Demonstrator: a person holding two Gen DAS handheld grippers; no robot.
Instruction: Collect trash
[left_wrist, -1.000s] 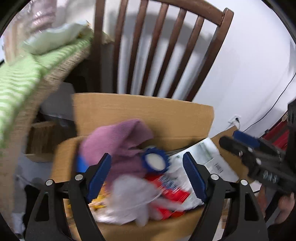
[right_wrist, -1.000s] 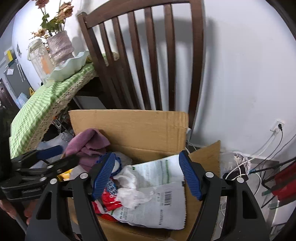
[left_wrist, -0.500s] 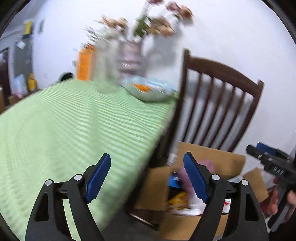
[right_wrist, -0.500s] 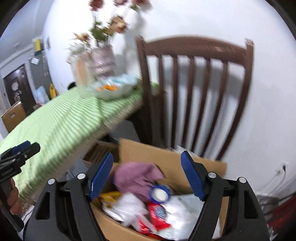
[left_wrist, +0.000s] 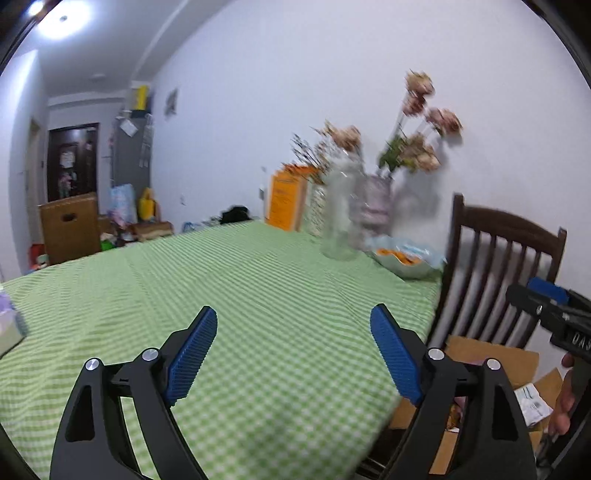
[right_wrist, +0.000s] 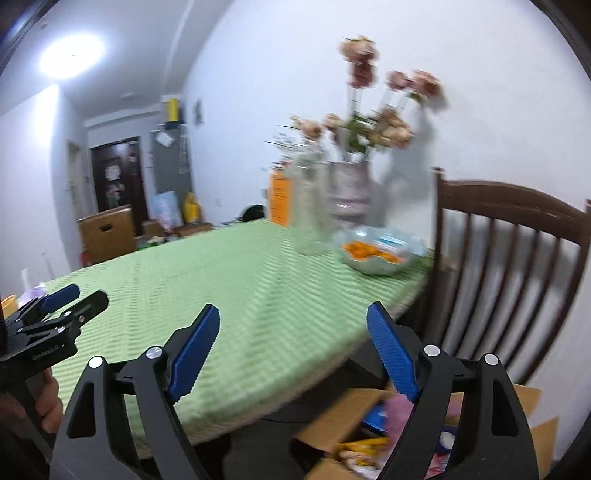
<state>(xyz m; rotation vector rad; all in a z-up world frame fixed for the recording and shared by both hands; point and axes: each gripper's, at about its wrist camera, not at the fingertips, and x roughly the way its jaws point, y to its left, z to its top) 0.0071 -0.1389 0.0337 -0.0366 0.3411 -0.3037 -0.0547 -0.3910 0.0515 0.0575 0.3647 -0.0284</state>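
Note:
My left gripper is open and empty above the green checked tablecloth. My right gripper is open and empty over the table's near corner. The cardboard trash box sits on the floor below the table's edge, with a pink cloth and wrappers in it. It also shows in the left wrist view at the lower right. The right gripper shows at the right edge of the left wrist view, and the left gripper at the left of the right wrist view.
A dark wooden chair stands behind the box against the white wall. A bowl of orange snacks, a glass jar, a vase of dried flowers and an orange box stand at the table's far end. A pale object lies at the table's left edge.
Both grippers have risen and swung left from over the trash box to above the table. The box has dropped to the lower right of both views. Both stay open and empty.

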